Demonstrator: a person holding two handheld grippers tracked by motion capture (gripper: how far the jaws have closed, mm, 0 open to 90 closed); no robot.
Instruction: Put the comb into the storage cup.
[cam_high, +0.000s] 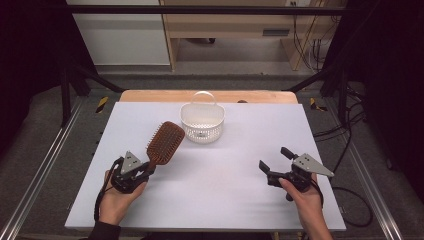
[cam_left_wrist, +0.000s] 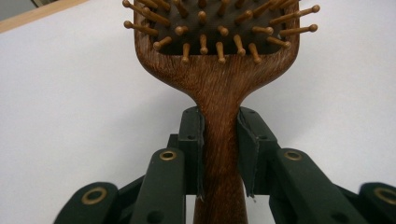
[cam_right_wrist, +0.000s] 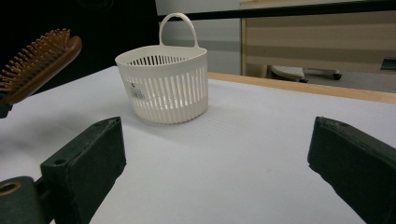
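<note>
A brown wooden hairbrush (cam_high: 164, 142) with wooden pins is held off the white table, its head raised toward the basket. My left gripper (cam_high: 148, 170) is shut on the hairbrush (cam_left_wrist: 219, 116) by its handle, one pad pressing each side. The hairbrush (cam_right_wrist: 35, 65) appears raised at the far left of the right gripper view. A white slotted plastic basket (cam_high: 202, 121) with a loop handle stands upright at the table's far middle. My right gripper (cam_high: 274, 158) hovers over the table's right side, open, nothing between its jaws. It points toward the basket (cam_right_wrist: 163, 86).
The white table top (cam_high: 225, 180) ends in a wooden strip (cam_high: 150, 95) at the back. Black frame posts and cables stand around the table, and a wooden cabinet (cam_high: 235, 25) lies beyond it on the floor.
</note>
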